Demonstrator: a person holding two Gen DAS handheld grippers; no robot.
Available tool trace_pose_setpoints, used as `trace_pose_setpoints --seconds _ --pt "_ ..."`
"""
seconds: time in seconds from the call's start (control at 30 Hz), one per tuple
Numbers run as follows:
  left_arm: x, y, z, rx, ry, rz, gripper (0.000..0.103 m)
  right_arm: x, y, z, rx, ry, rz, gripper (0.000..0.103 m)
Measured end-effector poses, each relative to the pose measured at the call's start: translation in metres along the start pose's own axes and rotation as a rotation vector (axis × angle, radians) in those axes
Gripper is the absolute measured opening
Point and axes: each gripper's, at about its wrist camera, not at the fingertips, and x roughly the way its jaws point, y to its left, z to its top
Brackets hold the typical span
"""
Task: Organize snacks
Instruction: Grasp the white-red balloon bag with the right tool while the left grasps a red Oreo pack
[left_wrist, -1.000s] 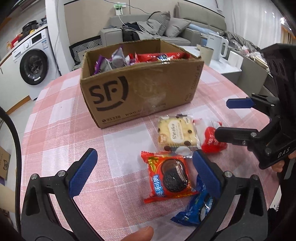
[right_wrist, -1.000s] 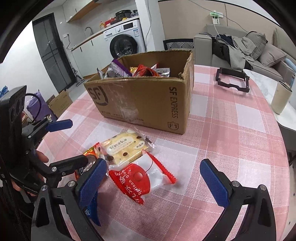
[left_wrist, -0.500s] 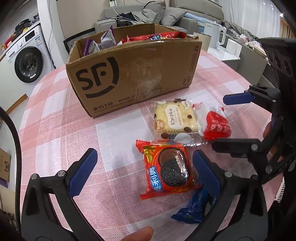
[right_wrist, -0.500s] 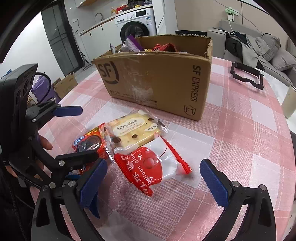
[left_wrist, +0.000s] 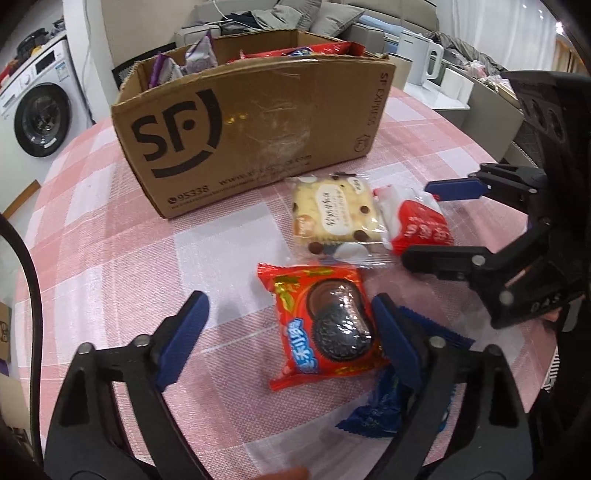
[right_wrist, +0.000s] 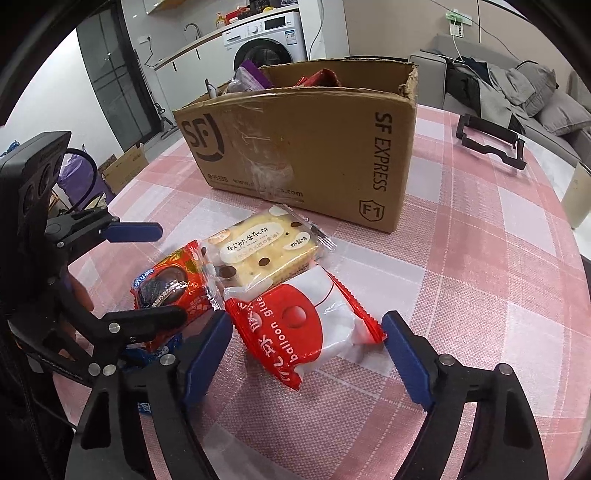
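On the pink checked tablecloth (left_wrist: 110, 236) 4 snack packets lie in a cluster in front of the cardboard box (left_wrist: 251, 122), which holds more packets.

The left gripper (left_wrist: 288, 332) is spread wide and holds nothing. The orange cookie packet (left_wrist: 325, 325) lies between its blue fingers (left_wrist: 184, 332), close against the one at 3 o'clock. A blue packet (left_wrist: 384, 402) lies partly under that finger.

The right gripper (right_wrist: 306, 354) is also wide open and empty, with the red and white packet (right_wrist: 303, 328) between its tips. At 12 o'clock from that packet, touching it, lies the cracker packet (right_wrist: 262, 251), just short of the box.
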Motion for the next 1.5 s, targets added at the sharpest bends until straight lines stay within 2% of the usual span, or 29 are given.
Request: trace_pose_setpoints --seconds 0.1,0.13,0.2,0.27,0.37,0.53,0.93,1.23,1.3,1.5 --pt "0.006 -0.005 -0.002 0.016 0.034 -0.008 0.069 0.002 0.000 -0.001 -0.001 0.002 0.002 0.084" --pt "0.005 -0.006 -0.002 0.022 0.025 -0.007 0.067 0.002 0.001 -0.001 -0.002 0.003 -0.001 0.084" --pt "0.004 -0.007 -0.002 0.025 0.019 -0.024 0.055 0.002 0.001 -0.001 -0.007 0.001 -0.003 0.082" --pt "0.003 -0.008 -0.003 0.027 0.016 -0.032 0.047 0.002 0.002 -0.001 -0.010 -0.003 -0.002 0.080" --pt "0.002 -0.007 -0.004 0.021 0.009 -0.050 0.044 0.002 0.003 -0.002 -0.013 -0.006 -0.001 0.077" --pt "0.000 -0.007 -0.004 0.020 0.002 -0.053 0.044 0.001 0.003 -0.003 -0.018 -0.011 0.003 0.073" --pt "-0.017 0.004 -0.005 -0.001 -0.035 -0.048 0.044 -0.008 0.001 -0.006 -0.032 -0.021 0.038 0.055" --pt "-0.039 0.017 -0.001 -0.024 -0.086 -0.030 0.044 -0.019 -0.002 -0.004 -0.019 -0.051 0.067 0.053" --pt "-0.045 0.019 0.000 -0.028 -0.099 -0.028 0.044 -0.021 -0.002 -0.004 -0.017 -0.053 0.069 0.048" --pt "-0.048 0.024 0.001 -0.032 -0.099 -0.021 0.044 -0.019 0.002 -0.005 -0.030 -0.041 0.060 0.048"
